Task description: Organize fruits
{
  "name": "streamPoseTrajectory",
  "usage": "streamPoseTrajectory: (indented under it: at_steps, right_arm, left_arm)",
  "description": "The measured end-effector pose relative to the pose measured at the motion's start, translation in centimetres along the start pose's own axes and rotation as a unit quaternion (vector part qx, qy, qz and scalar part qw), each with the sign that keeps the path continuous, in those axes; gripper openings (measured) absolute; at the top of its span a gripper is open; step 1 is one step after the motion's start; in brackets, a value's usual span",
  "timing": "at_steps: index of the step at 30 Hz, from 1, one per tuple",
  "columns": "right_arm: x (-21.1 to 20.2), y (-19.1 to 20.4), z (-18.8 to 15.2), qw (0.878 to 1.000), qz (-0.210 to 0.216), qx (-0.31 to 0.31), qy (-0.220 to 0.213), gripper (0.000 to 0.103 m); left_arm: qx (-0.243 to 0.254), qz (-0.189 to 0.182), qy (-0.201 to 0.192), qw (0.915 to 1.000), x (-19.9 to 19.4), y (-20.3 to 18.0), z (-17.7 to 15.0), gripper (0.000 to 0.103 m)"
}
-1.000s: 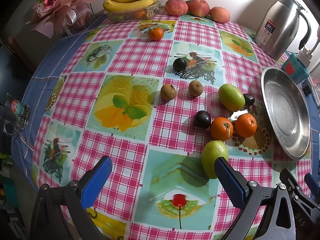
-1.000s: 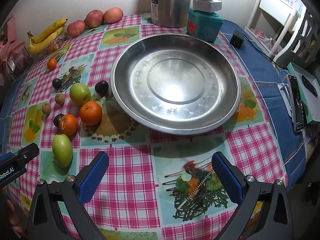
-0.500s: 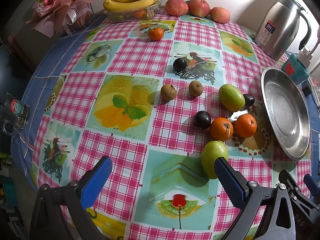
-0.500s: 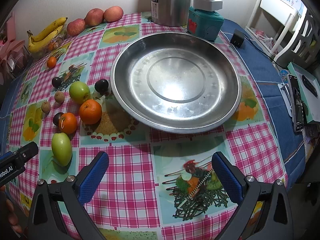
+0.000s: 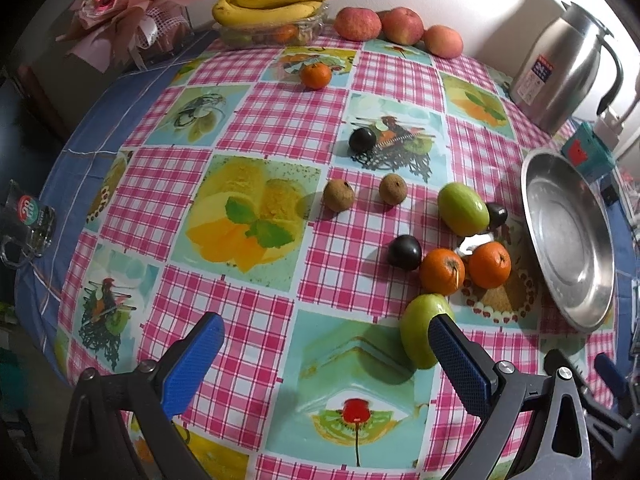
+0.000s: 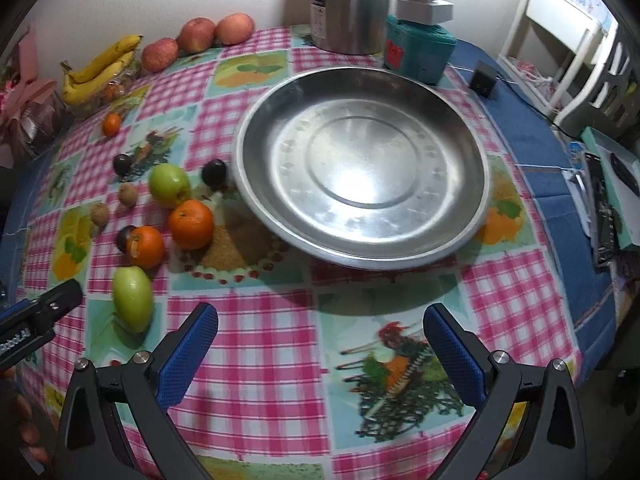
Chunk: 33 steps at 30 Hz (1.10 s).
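On the table lie three oranges [image 5: 442, 271], two green mangoes [image 5: 463, 207], three dark plums [image 5: 405, 252] and two small brown fruits [image 5: 338, 195]. At the far edge are three apples [image 5: 357, 24] and three bananas [image 5: 276, 4]. One steel basin [image 6: 460, 152] and one steel kettle [image 5: 560, 68] stand there too.

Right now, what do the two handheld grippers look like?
Both match: the left gripper and the right gripper each have black angular frames with silver pivot bolts and blue textured pads. White lettering shows on the left gripper's body in the right wrist view. No cables or sleeves are visible.
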State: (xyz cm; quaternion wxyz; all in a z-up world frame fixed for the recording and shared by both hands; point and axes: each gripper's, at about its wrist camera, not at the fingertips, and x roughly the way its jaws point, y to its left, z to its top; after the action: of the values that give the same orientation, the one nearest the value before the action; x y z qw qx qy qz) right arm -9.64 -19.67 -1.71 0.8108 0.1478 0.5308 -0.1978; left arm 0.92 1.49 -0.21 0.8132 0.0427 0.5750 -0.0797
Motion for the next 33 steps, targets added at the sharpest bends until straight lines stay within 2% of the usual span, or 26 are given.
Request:
streamPoseTrajectory:
  at_steps: [8, 13, 16, 20, 24, 27, 33]
  right_arm:
    - [0.0, 2.8, 0.5, 0.998, 0.067, -0.012, 0.002, 0.102]
    - [0.2, 5.1, 0.9, 0.996, 0.087, -0.025, 0.001, 0.102]
    - [0.5, 6.6, 1.1, 0.995, 0.089, -0.042, 0.003, 0.102]
    - [0.9, 8.5, 1.1, 0.993, 0.091, -0.069, 0.007, 0.101]
    - [1.5, 9.9, 1.2, 0.992, 0.091, -0.082, 0.014, 0.099]
    - [2.2, 10.7, 1.4, 0.991, 0.095, -0.088, 0.026, 0.086]
    - [3.8, 12.0, 1.4, 0.989, 0.092, -0.101, 0.049, 0.077]
  left_arm:
    - [-0.032, -0.025, -0.022, 0.9989, 0.4, 1.3, 0.9, 0.103]
    - [-0.043, -0.01, -0.012, 0.9989, 1.6, 1.8, 1.2, 0.103]
    - [-0.06, -0.006, 0.008, 0.9981, 2.7, 2.5, 1.4, 0.103]
    - [-0.085, 0.022, 0.013, 0.996, 3.4, 3.6, 1.9, 0.103]
    - [-0.096, 0.032, 0.021, 0.9947, 3.9, 4.2, 2.0, 0.103]
    - [-0.097, 0.03, 0.026, 0.9945, 4.2, 4.5, 2.1, 0.103]
    - [-0.092, 0.029, 0.042, 0.9945, 5.3, 4.4, 2.7, 0.103]
